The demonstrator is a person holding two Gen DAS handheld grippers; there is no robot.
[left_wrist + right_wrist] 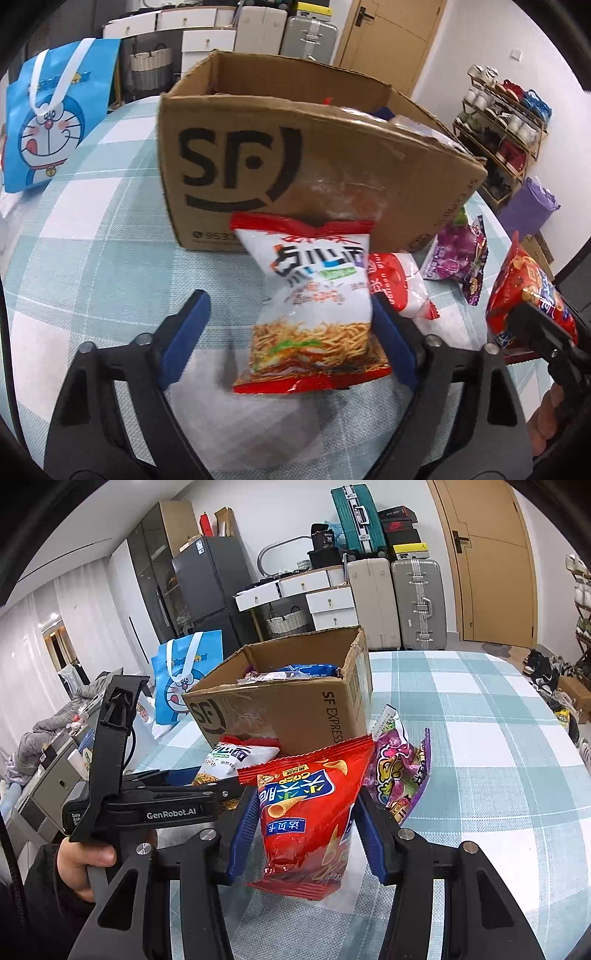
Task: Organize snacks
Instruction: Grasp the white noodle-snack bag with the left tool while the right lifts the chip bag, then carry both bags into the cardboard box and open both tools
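Upright, the noodle packet [314,306] stands between the left gripper's [291,332] unclenched fingers; right gripper [303,834] clamps the red cone-snack bag [310,812].

left hand-held gripper [290,334]: black frame | blue pads | silver screws | dark sleeve [40,897]

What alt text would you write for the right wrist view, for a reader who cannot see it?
The right claw is shut on an upright red snack bag above a table with a checked cloth. Behind it stands an open cardboard box already holding snacks, with a purple snack bag beside it. At the left, the left claw reaches toward a white noodle snack bag.
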